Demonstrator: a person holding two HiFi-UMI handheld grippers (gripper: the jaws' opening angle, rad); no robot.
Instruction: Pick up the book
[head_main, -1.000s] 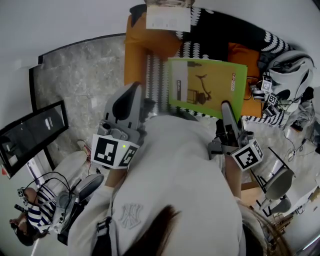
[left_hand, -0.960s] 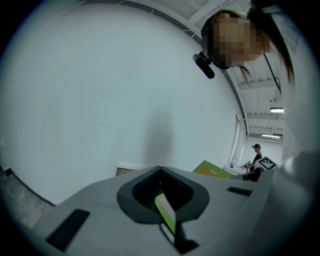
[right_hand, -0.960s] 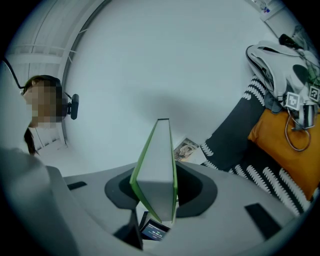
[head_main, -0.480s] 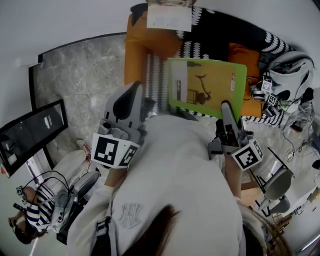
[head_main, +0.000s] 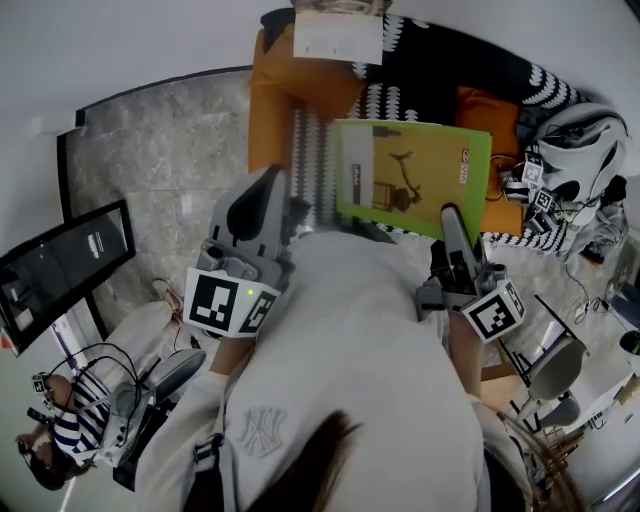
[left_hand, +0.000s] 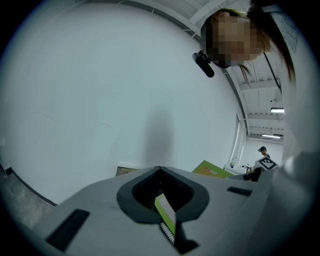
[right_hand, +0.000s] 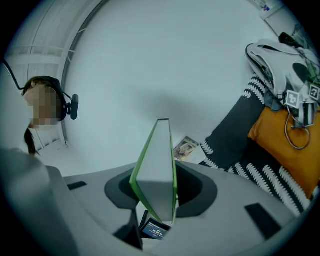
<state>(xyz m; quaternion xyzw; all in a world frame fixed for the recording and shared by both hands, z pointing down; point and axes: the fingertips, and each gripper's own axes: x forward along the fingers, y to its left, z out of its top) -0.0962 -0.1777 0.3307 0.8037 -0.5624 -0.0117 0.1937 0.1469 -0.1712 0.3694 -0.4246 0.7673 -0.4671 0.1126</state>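
Book (head_main: 410, 175) looks picked up, clamped in the right gripper (head_main: 450, 218) above the sofa (head_main: 275, 90); left gripper (head_main: 268, 185) closed, empty.

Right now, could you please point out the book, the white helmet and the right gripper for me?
book (head_main: 415, 170), head view, middle of its front cover.
white helmet (head_main: 585, 130), head view, top of its shell.
right gripper (head_main: 450, 214), head view, the tips, at the book's lower edge.

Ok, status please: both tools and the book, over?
Right tool shut on thick green-and-yellow book. Left tool shut on its corner. Book held above orange sofa cushion. Nothing blocking.
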